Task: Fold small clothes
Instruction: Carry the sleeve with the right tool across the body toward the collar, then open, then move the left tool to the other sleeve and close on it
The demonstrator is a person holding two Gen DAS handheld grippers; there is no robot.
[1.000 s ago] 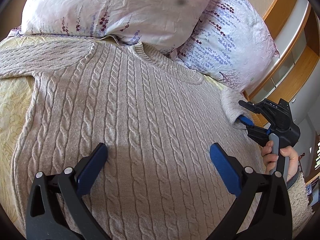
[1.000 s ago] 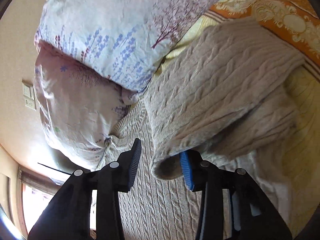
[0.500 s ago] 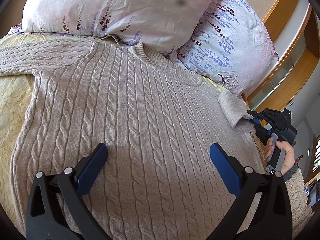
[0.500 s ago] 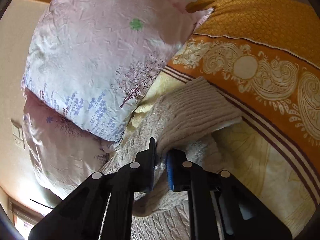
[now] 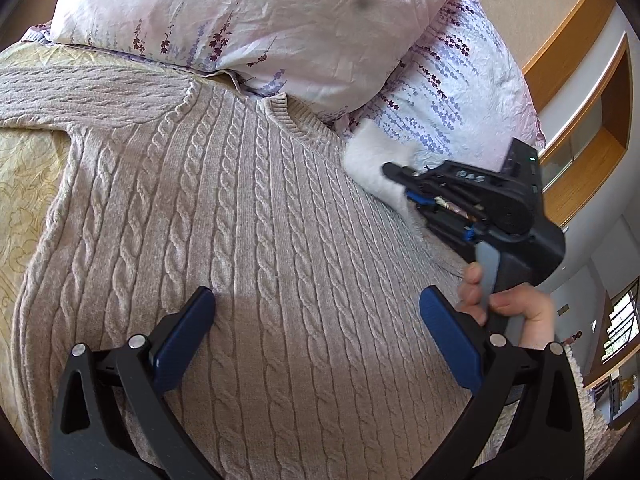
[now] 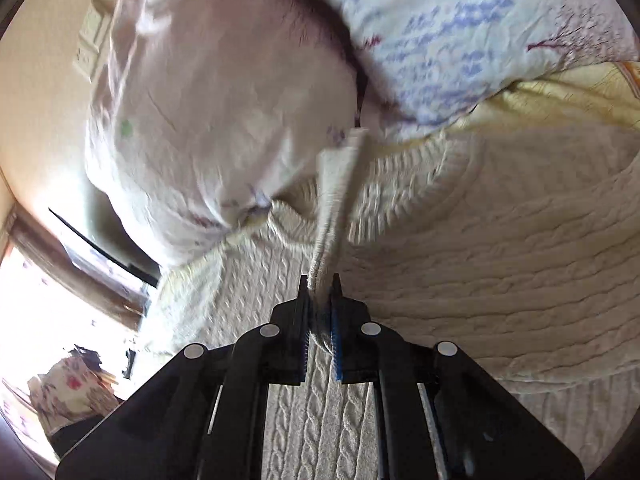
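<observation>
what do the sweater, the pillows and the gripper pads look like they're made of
Sweater: beige, soft chunky knit, likely wool or acrylic; raised cable ribs and a fuzzy surface.
Pillows: thin woven cloth, probably cotton; fine creases and a printed floral pattern, matte.
Left gripper pads: blue, smooth, matte, maybe rubber or plastic, on black plastic-looking arms.

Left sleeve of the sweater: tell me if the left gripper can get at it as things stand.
Probably yes. The left gripper hangs open over the sweater's chest, holding nothing. The left sleeve lies flat and uncovered toward the pillow, and the right gripper, shut on the right cuff, is on the other side.
</observation>
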